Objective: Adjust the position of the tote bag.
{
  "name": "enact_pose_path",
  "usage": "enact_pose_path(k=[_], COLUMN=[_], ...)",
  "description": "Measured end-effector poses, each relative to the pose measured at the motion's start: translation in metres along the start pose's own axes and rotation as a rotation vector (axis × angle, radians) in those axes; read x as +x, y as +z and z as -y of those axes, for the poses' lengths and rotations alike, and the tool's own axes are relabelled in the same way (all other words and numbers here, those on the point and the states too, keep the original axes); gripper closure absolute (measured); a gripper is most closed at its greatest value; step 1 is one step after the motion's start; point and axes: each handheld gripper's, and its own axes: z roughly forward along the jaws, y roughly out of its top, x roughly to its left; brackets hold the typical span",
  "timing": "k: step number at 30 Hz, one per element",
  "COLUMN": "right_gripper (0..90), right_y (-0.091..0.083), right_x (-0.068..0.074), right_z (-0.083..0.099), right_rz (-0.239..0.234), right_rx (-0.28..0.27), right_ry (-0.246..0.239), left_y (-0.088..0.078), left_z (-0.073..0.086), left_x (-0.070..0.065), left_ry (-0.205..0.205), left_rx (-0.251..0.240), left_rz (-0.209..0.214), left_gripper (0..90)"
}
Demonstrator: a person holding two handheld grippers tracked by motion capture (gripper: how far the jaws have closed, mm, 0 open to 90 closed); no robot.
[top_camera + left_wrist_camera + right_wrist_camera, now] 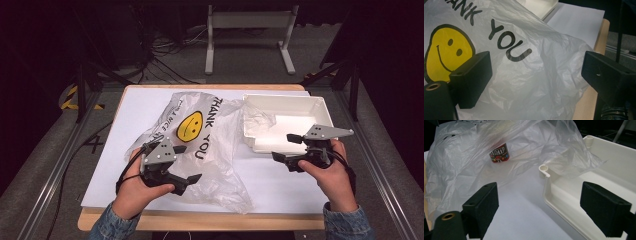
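Step looked like reaching for plastic bag (210, 145), not yet gripped. Left gripper (194, 179) hovered spread over bag's near corner. Right gripper (284, 147) spread, empty, beside bag, before white tray (320, 107). Candy tub (499, 153) sat inside bag. Next move likely called for pinching film, not tub.

Bag (210, 145) left of tray (320, 107), overlapping

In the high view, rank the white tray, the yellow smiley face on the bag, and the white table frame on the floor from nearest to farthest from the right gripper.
Measured from the right gripper:
1. White tray: its near edge lies right beside the open jaws, on the table's right.
2. Yellow smiley face: printed on the plastic bag, left of the tray.
3. White table frame: on the floor beyond the table's far edge.
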Motion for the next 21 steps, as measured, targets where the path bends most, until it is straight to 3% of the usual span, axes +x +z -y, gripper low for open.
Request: enact_pose_path(k=[11, 21], right_gripper=[14.3, 13.8], right_y=[-0.013, -0.017], right_x=[0.005, 0.008], right_z=[0.009, 0.011], right_rz=[0.023, 0.027], right_rx=[0.009, 0.009], right_ry=[0.004, -0.003], left_y=[0.02, 0.034], left_z=[-0.006, -0.004], left_x=[-0.001, 0.0], left_ry=[0.01, 0.049], left_rx=[0.008, 0.078], left_rz=[-0.009, -0.1], left_gripper=[9.2, 6.4])
